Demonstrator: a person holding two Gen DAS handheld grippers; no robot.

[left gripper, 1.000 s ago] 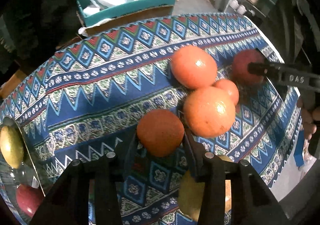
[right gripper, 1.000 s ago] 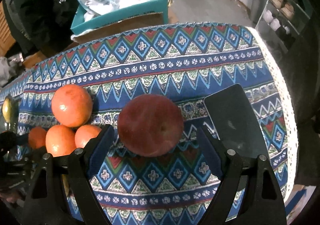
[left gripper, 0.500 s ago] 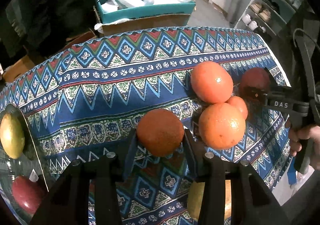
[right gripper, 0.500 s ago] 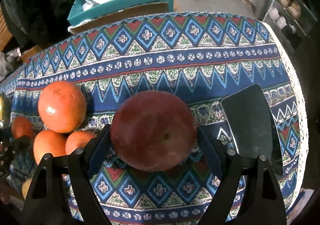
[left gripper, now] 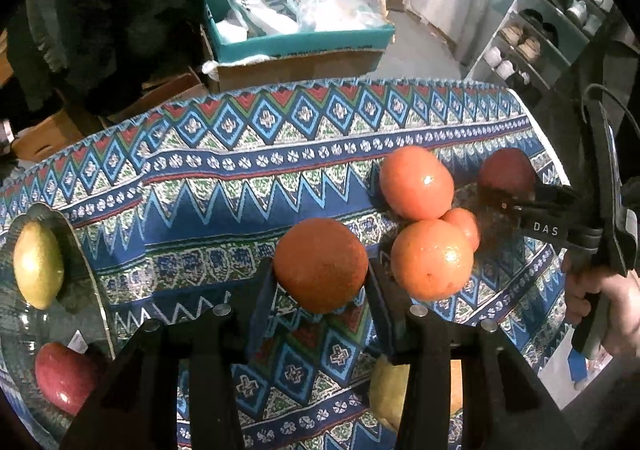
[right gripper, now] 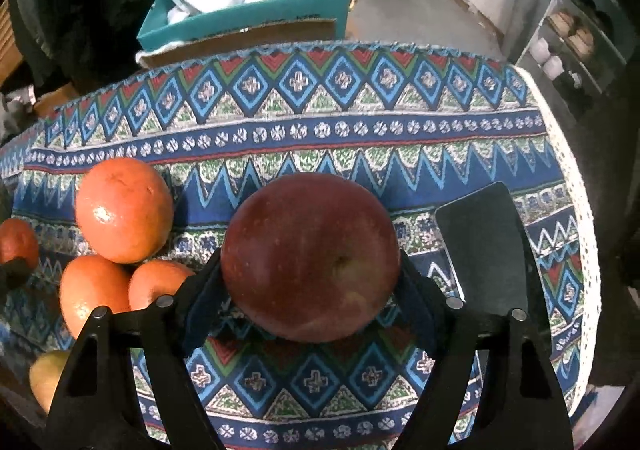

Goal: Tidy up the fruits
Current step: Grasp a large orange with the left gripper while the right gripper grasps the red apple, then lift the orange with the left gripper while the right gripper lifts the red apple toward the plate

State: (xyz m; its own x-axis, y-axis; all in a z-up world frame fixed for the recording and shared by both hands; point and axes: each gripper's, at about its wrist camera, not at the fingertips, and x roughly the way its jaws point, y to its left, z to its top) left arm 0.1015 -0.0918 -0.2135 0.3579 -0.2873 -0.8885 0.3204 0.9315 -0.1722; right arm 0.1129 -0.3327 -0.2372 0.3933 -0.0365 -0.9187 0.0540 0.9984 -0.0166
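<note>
My left gripper [left gripper: 320, 282] is shut on a dark orange [left gripper: 320, 264] and holds it above the patterned cloth. My right gripper [right gripper: 310, 278] is shut on a red apple [right gripper: 310, 256]; the apple also shows in the left wrist view [left gripper: 506, 174]. Three lighter oranges [left gripper: 416, 188] [left gripper: 432, 258] [left gripper: 464, 220] sit clustered on the cloth between the grippers. A glass plate [left gripper: 94, 290] at the left holds a yellow-green fruit [left gripper: 38, 264] and a red apple [left gripper: 64, 376]. Another yellow fruit [left gripper: 386, 390] lies behind my left gripper's right finger.
A black phone [right gripper: 488, 250] lies on the cloth to the right of the red apple. Beyond the table's far edge stands a teal box [left gripper: 304, 42] with bags on a carton. A shelf with shoes [left gripper: 552, 18] is at the far right.
The left gripper has lifted the dark orange up and back from the cluster. The right gripper has closed on the red apple and raised it.
</note>
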